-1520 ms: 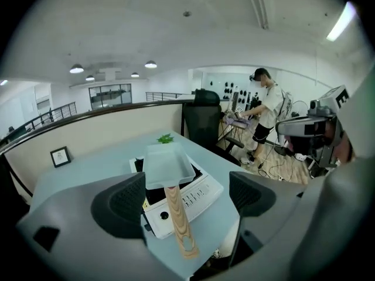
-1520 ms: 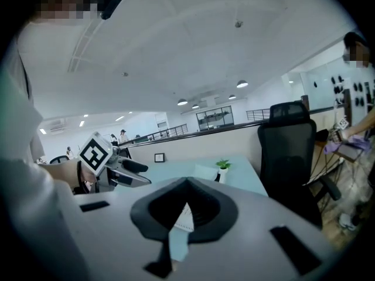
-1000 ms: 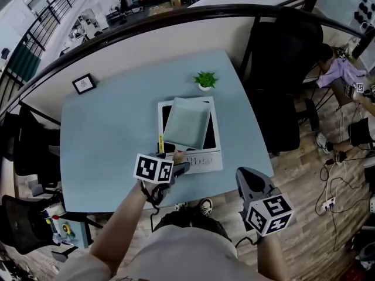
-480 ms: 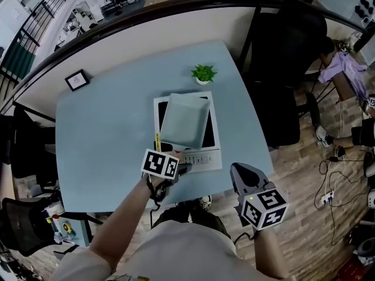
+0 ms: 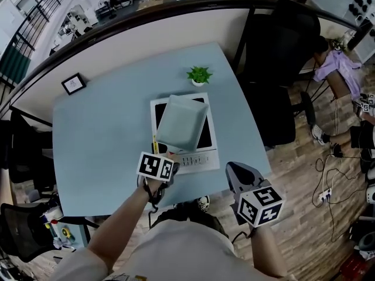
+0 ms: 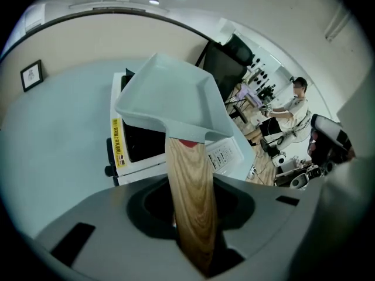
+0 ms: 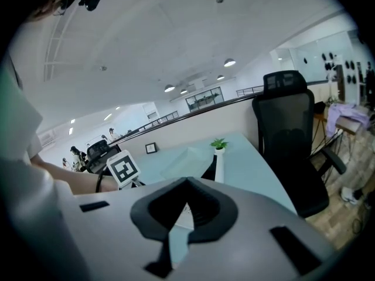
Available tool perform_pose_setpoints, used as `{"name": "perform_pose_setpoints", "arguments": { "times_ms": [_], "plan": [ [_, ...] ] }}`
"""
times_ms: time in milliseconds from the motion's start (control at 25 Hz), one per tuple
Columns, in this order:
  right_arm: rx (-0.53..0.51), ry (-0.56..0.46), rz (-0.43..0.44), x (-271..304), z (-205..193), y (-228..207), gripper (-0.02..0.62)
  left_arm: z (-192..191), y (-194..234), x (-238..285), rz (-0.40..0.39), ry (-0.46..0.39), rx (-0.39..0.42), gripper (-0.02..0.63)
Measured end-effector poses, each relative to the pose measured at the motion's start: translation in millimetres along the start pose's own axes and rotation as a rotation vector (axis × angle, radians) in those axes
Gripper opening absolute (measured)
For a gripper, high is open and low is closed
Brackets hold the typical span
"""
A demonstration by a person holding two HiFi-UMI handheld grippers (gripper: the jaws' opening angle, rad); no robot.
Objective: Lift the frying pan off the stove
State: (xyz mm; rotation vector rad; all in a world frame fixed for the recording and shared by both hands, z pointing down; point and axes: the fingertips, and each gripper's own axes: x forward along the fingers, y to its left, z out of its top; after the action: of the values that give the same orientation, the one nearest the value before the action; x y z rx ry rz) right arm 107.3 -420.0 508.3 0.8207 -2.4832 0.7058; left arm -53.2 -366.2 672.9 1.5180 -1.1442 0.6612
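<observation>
A pale green square frying pan (image 5: 181, 123) sits on a white induction stove (image 5: 202, 158) in the middle of the light blue table (image 5: 99, 151). Its wooden handle (image 6: 190, 186) points toward me and runs between the jaws of my left gripper (image 5: 170, 161). In the left gripper view those jaws (image 6: 193, 239) are closing and pinch the handle at its near end. The pan (image 6: 176, 95) rests over the black cooktop. My right gripper (image 5: 237, 173) hangs off the table's near right corner, shut and empty, apart from the stove.
A small potted plant (image 5: 199, 75) stands behind the stove, and a framed picture (image 5: 73, 84) sits at the table's far left. A black office chair (image 5: 281, 69) is to the right of the table. A yellow label (image 6: 116, 142) marks the stove's left side.
My left gripper has edged forward along the wooden handle and its jaws have come in on it. The right gripper has drifted a little left. The pan has not moved.
</observation>
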Motion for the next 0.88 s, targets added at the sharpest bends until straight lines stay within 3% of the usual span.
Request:
{"name": "perform_pose_setpoints", "arguments": {
  "times_ms": [160,320,600,720,880],
  "plan": [
    [-0.015,-0.023,-0.007,-6.2,9.8,8.1,0.003,-6.9,1.4,-19.5,-0.005,-0.035,0.007,0.124],
    [-0.046,-0.062,-0.013,-12.7,29.3,19.1,0.003,4.2,-2.5,-59.3,0.014,-0.136,0.065,0.123],
    [-0.128,-0.173,-0.012,-33.4,76.7,50.4,0.003,33.3,-12.1,-151.3,0.082,-0.391,0.148,0.123],
    [-0.113,-0.238,0.036,-45.4,99.4,71.3,0.003,46.1,-19.6,-190.9,0.096,-0.515,0.167,0.123],
    [-0.137,-0.317,0.079,-65.2,127.7,101.5,0.003,57.3,-23.3,-243.5,0.173,-0.673,0.207,0.124]
  ]
}}
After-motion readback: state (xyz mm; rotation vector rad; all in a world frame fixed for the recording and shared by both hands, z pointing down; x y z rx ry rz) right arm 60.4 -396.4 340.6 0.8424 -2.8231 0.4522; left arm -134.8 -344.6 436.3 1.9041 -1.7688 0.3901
